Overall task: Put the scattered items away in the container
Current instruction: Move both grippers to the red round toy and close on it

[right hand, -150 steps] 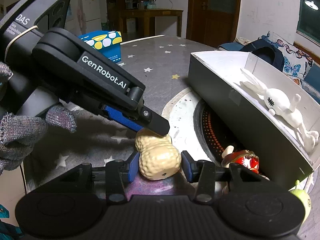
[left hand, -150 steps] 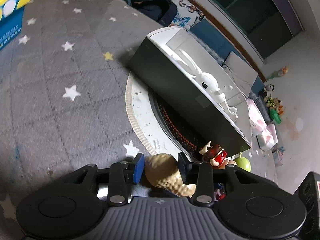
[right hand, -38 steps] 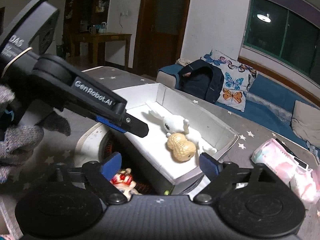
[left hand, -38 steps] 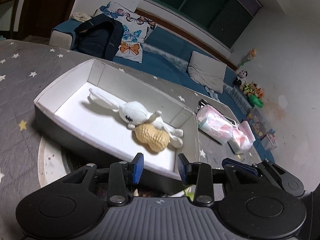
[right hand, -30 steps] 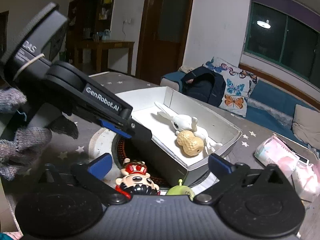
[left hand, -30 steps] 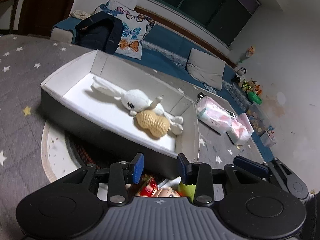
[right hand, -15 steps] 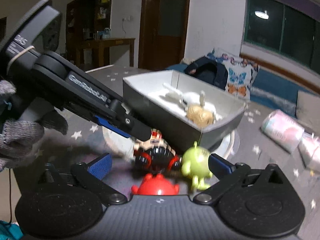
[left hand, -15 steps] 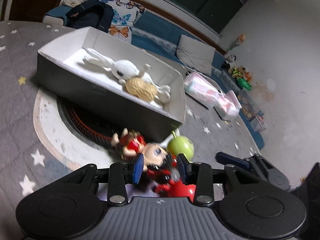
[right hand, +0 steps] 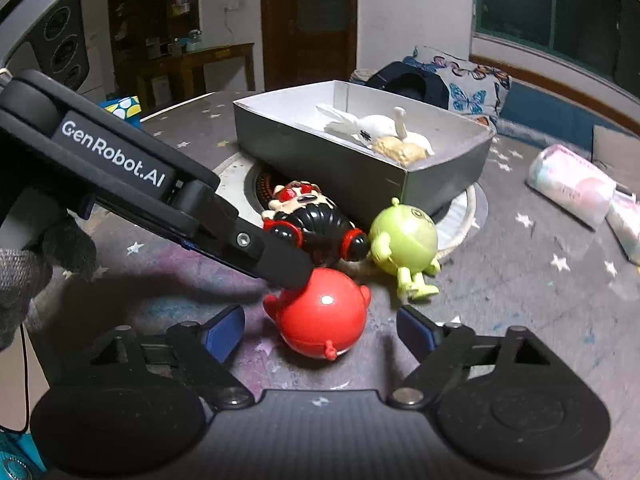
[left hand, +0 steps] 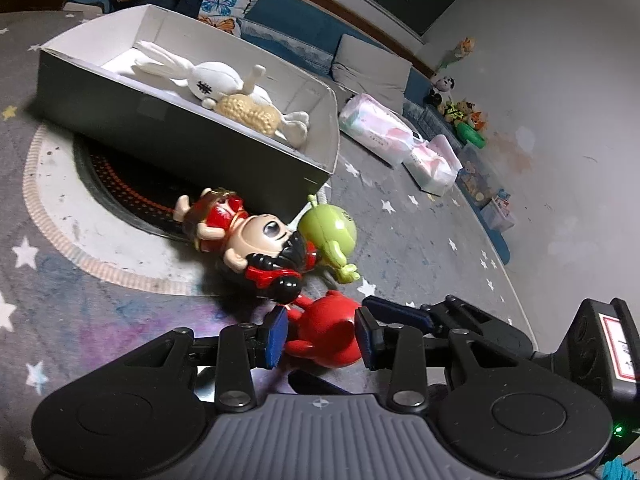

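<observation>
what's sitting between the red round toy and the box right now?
The red-and-black doll figure and the green alien toy lie side by side between the red round toy and the grey box. Clearest in the right wrist view.

Both cameras ride on their claws, tilted down and close over the surface. Each view shows the red round toy (left hand: pixel 325 330) (right hand: pixel 322 314) nearest, with the box (left hand: pixel 168 128) (right hand: pixel 340 152) farther in.

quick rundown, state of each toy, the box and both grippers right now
box: open, rabbit and peanut inside
red round toy: on the mat, between both grippers' jaws
green alien toy: on the mat, outside box
doll: lying down, outside box
left gripper: open
right gripper: open, closing
</observation>
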### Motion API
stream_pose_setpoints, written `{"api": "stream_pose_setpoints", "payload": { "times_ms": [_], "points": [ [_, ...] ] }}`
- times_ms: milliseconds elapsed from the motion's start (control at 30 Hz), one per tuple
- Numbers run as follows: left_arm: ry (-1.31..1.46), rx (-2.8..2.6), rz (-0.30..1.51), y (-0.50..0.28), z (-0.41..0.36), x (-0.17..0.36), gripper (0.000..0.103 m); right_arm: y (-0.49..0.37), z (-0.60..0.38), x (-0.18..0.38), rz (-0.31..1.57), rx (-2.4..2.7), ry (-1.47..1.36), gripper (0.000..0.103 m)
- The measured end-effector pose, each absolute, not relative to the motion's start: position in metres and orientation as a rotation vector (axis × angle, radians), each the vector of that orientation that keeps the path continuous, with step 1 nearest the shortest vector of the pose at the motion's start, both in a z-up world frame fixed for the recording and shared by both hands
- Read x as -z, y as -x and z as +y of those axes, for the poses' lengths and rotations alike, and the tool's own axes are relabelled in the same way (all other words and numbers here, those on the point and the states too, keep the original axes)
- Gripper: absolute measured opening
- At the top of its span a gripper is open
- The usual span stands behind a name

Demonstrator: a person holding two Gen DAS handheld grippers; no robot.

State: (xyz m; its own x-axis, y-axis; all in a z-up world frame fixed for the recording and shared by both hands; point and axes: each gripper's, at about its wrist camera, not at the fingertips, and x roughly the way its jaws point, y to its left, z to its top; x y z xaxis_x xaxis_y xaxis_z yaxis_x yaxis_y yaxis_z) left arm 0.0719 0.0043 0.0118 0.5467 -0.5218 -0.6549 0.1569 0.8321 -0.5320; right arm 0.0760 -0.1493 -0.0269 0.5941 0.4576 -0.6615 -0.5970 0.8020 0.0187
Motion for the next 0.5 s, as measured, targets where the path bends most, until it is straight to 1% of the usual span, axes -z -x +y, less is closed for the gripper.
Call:
{"api": "stream_pose_setpoints", "payload": {
  "times_ms": [67,233,367,500],
  "points": [
    [0.446,0.423,0.914,-0.0734,0.0021,-0.0108,0.039,-0.0780,-0.1501,0.0265,0.708,-0.617,0.203,0.078],
    [0.448,0.431,0.922,-0.0748,-0.0007,-0.0085,0.039,-0.0811,-0.1514,0.0278,0.717,-0.621,0.174,0.063],
    [0.446,0.435,0.926,-0.0750,-0.0013,-0.0079,0.040,-0.0807,-0.1519,0.0291,0.724,-0.624,0.155,0.058],
    [0.447,0.441,0.929,-0.0750,-0.0024,-0.0072,0.039,-0.0784,-0.1517,0.0290,0.722,-0.624,0.160,0.056]
  ]
}}
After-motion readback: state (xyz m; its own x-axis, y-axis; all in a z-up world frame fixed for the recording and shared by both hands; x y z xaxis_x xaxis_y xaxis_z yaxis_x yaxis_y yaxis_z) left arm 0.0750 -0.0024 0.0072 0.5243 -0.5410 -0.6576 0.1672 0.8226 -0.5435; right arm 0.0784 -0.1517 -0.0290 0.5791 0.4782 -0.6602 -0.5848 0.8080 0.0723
